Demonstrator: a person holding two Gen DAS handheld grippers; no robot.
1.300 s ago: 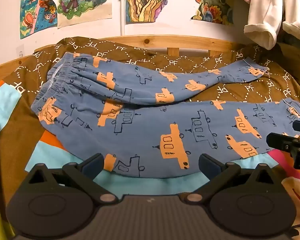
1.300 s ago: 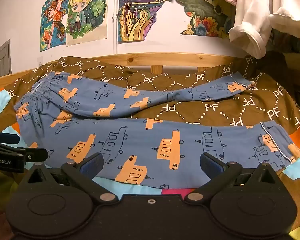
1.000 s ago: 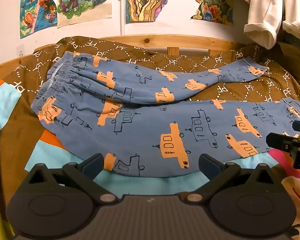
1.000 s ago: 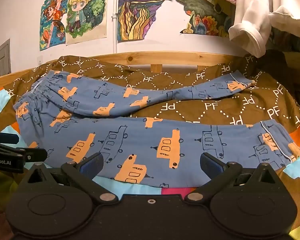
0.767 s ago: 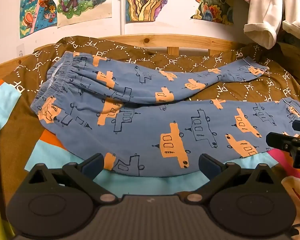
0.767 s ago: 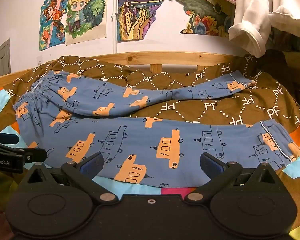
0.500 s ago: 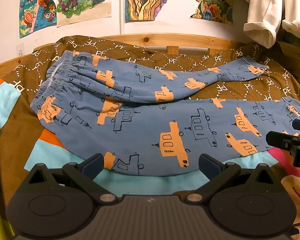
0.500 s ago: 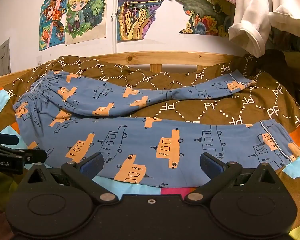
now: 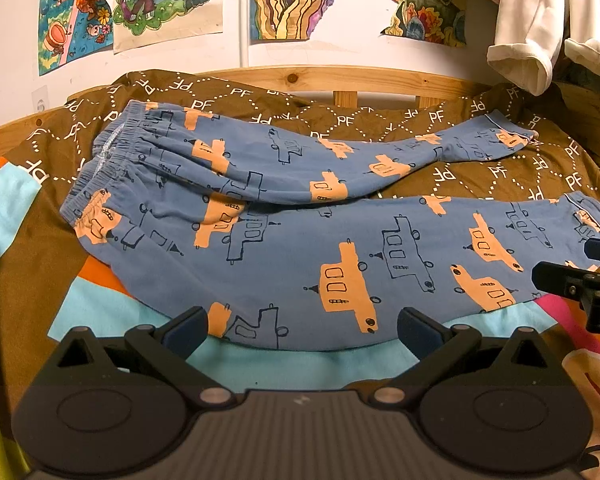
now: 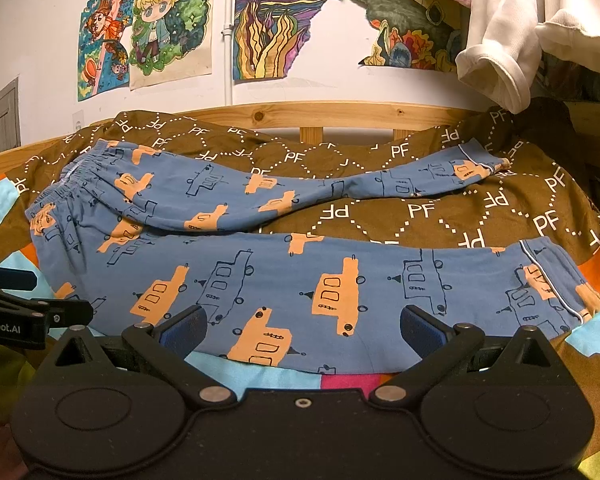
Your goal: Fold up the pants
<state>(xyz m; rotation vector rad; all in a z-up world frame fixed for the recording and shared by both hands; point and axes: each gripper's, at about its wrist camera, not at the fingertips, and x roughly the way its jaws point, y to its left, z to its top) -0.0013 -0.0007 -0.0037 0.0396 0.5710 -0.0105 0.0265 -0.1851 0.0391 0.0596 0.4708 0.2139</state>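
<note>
Blue pants with orange car prints lie spread flat on a bed, waistband at the left and both legs running right, the far leg angled away. They also show in the right wrist view. My left gripper is open and empty at the near edge of the near leg's thigh. My right gripper is open and empty at the near edge of the same leg, closer to the cuff. Each gripper shows at the edge of the other's view, the right one and the left one.
The bed has a brown PF-patterned cover and a multicoloured blanket under the pants. A wooden bed rail runs along the far side below a wall with posters. White clothing hangs at the upper right.
</note>
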